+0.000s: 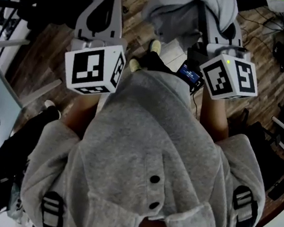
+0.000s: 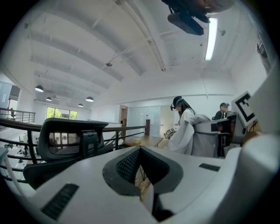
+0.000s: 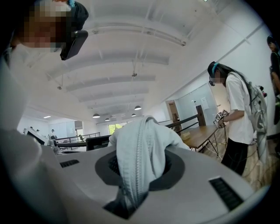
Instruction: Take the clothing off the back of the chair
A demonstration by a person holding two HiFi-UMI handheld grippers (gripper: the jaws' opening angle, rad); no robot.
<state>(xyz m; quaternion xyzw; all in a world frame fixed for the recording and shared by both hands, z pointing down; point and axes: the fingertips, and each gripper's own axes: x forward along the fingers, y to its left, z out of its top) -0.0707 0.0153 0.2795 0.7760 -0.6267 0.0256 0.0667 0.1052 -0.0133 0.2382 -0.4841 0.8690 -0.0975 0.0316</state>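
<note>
My right tongs (image 1: 219, 40) are clamped on the clothing (image 1: 192, 4), a pale grey garment. In the right gripper view a fold of it, with a stitched seam down the middle, fills the gap between the 2 jaws of the right tongs (image 3: 138, 155). It rises out toward 12 o'clock, then flops over to 3 o'clock. The jaws stand narrow, pressed against the fabric from both sides.

In the head view the rest of the garment bunches in a heap at 12 o'clock from those tongs, up against the top edge of the picture. It hangs above the wooden floor (image 1: 50, 54). I cannot tell whether any of it rests on a chair back.

My left tongs (image 1: 101, 4) sit at 9 o'clock from the garment, apart from it and not touching it. In the left gripper view their jaws (image 2: 140, 153) are drawn together with nothing between them. Only a sliver of floor shows through the hollow of the pads.

At 9 o'clock in that view stands a black mesh office chair (image 2: 70, 140), bare of cloth. At 3 o'clock another person (image 2: 183, 127) stands beside a seat draped in grey (image 2: 210, 138).
</note>
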